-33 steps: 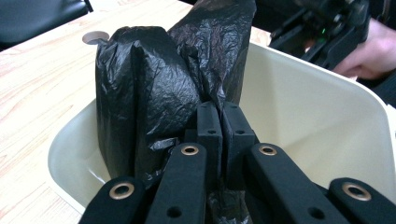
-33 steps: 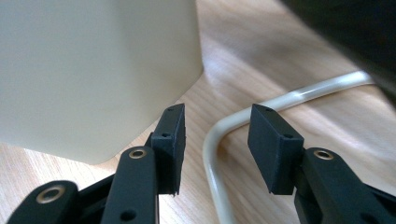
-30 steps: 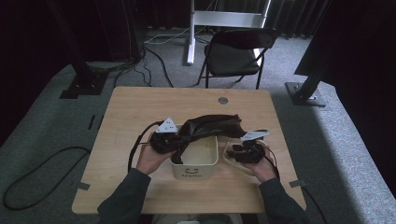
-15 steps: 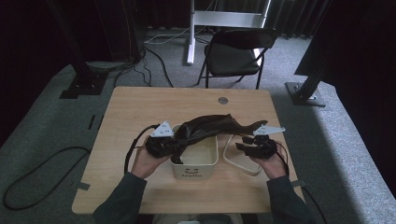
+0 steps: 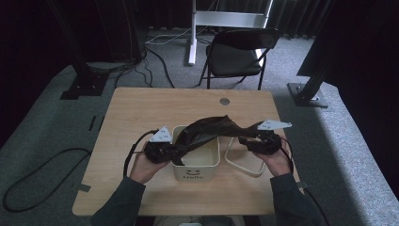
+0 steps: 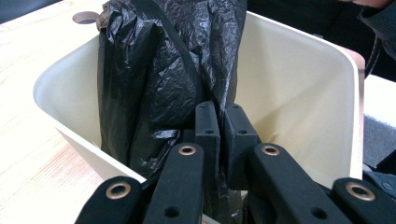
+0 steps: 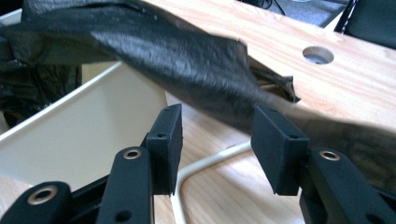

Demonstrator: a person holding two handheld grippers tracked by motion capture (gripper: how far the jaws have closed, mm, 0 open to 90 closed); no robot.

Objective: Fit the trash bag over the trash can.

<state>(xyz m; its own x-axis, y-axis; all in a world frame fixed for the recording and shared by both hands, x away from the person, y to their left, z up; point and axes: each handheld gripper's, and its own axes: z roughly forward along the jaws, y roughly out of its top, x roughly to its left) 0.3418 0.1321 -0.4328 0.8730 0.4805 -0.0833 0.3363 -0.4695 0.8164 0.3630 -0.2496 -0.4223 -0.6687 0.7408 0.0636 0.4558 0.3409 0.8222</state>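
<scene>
Up goes the right claw (image 5: 248, 140), lifted off the table (image 5: 141, 108) since a second ago and swung out to the side, and the bag (image 5: 211, 129) now stretches longer between the two hands. Its jaws have just been opening and stand wide, one pad on either side of the bag's loose end; in the right gripper view the black film (image 7: 187, 60) runs across just above and beyond the pads, and no pinch on it can be seen.

Left claw (image 5: 175, 151) is clamped narrow on the bag's other end, right at the near rim of the bin (image 5: 195, 172). In the left gripper view the pads (image 6: 208, 126) squeeze a fold of plastic, and the rest of the bag (image 6: 159, 70) rises ahead of them, draped into the bin (image 6: 299, 88).

Bag's long axis: claw to claw, arching up over the bin's open top, one end at each claw.

Below the right claw, a white ring frame (image 5: 244, 162) lies flat on the table, just beside the bin. Ahead of that claw, a round cable hole (image 7: 318, 54) in the tabletop. Beyond the table stands a chair (image 5: 235, 56).

Count: one bag, one bin, one frame, two claws.
</scene>
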